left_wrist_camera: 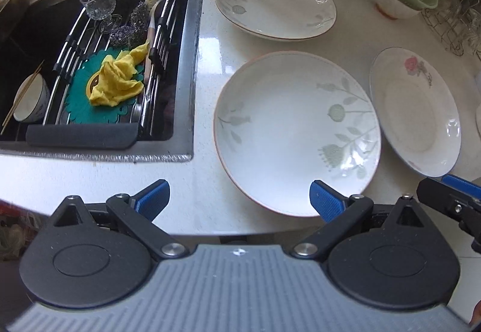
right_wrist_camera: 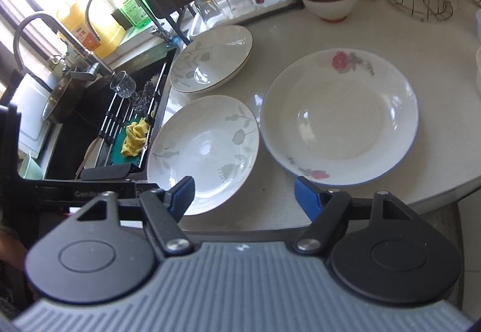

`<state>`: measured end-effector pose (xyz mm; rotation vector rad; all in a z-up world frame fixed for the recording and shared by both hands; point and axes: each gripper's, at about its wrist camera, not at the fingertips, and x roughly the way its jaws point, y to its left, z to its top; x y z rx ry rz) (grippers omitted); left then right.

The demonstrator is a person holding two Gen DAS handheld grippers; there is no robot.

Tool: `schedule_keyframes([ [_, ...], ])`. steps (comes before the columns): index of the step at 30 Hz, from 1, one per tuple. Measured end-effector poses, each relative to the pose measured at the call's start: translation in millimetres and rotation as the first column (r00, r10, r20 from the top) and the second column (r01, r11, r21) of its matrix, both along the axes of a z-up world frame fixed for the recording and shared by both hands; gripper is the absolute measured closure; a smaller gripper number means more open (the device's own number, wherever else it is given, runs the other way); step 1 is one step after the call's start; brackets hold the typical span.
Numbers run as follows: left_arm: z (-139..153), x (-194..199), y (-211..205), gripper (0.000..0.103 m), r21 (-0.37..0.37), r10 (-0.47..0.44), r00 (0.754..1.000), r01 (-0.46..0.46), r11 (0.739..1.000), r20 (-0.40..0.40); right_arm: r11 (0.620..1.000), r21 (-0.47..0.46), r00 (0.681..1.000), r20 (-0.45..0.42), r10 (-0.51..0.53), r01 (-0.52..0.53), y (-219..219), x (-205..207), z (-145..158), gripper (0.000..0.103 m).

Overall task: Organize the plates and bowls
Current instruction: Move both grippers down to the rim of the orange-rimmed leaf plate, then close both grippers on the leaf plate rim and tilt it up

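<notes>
Plates lie on the white countertop ahead of both your tongs. Your left gripper has its blue pads spread wide apart, holding nothing; the near leaf-pattern plate sits directly ahead of it, its near rim just above the right pad. A second leaf-pattern plate lies farther ahead, stacked on another plate whose rim shows beneath it. To the right of this gripper lies the rose-pattern plate, close beside the near leaf-pattern plate. Your right gripper is likewise spread apart and empty; the rose-pattern plate sits ahead of its right pad, the near leaf-pattern plate ahead of its left pad. Left of both tongs is the sink, holding a yellow cloth and a small bowl with chopsticks.
</notes>
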<state>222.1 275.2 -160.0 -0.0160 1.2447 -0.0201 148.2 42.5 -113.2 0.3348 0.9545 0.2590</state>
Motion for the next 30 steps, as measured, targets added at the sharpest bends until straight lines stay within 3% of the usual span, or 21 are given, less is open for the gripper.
schedule_keyframes([
  [3, -10.0, 9.8, 7.5, 0.002, 0.017, -0.053, 0.999, 0.053, 0.998, -0.008, 0.999, -0.017, 0.999, -0.028, -0.030, 0.030, 13.2, 7.9, -8.1, 0.052],
  [12, -26.4, 36.4, 18.8, 0.004, -0.002, -0.225, 0.974, 0.225, 0.974, 0.018, 0.988, 0.038, 0.986, -0.079, -0.148, 0.151, 36.3, 22.4, -31.4, 0.056],
  [18, -33.1, 52.1, 28.5, 0.020, -0.063, -0.251, 0.968, 0.252, 0.966, 0.022, 0.972, 0.025, 0.967, -0.115, -0.228, 0.233, 42.3, 31.3, -41.5, 0.060],
  [23, -38.8, 61.8, 30.7, 0.040, -0.093, -0.260, 0.966, 0.260, 0.961, 0.006, 0.958, -0.007, 0.950, -0.127, -0.284, 0.286, 40.7, 35.0, -47.5, 0.060],
  [30, -46.2, 70.5, 33.9, 0.055, -0.126, -0.285, 0.959, 0.283, 0.951, 0.005, 0.948, 0.027, 0.936, -0.171, -0.309, 0.318, 43.4, 39.5, -58.1, 0.060],
])
